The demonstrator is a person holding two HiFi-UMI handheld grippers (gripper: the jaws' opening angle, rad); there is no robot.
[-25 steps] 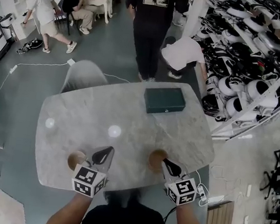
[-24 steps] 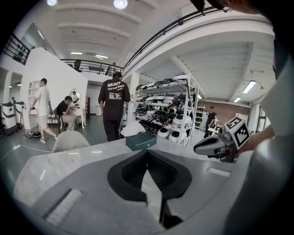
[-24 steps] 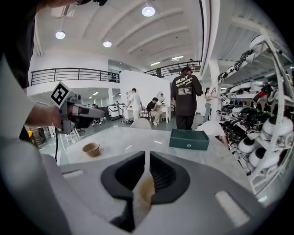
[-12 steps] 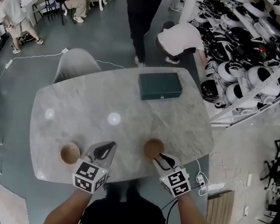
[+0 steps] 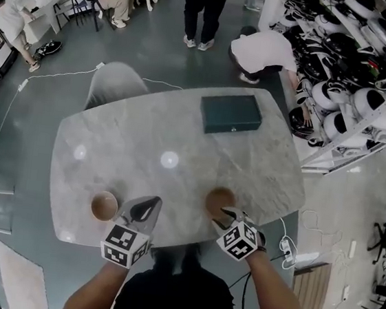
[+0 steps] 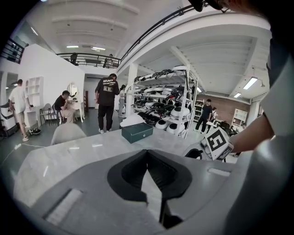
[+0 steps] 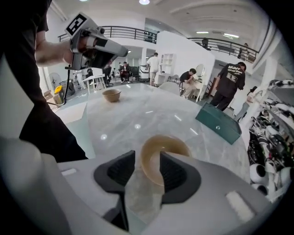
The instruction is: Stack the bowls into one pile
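**No pile yet**
The left bowl [image 5: 103, 205] and right bowl [image 5: 219, 200] sit apart, on the person's side of the box [image 5: 230, 113]. The right gripper [image 7: 147, 167] has just been opening wide, with the right bowl's rim between its jaws, not pinched. The left gripper [image 6: 148, 158] is closed and empty.

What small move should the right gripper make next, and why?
Probably lower the right gripper slightly and close on the brown round bowl: its jaws have just been opening, and the bowl's near rim shows between them, not yet pressed.
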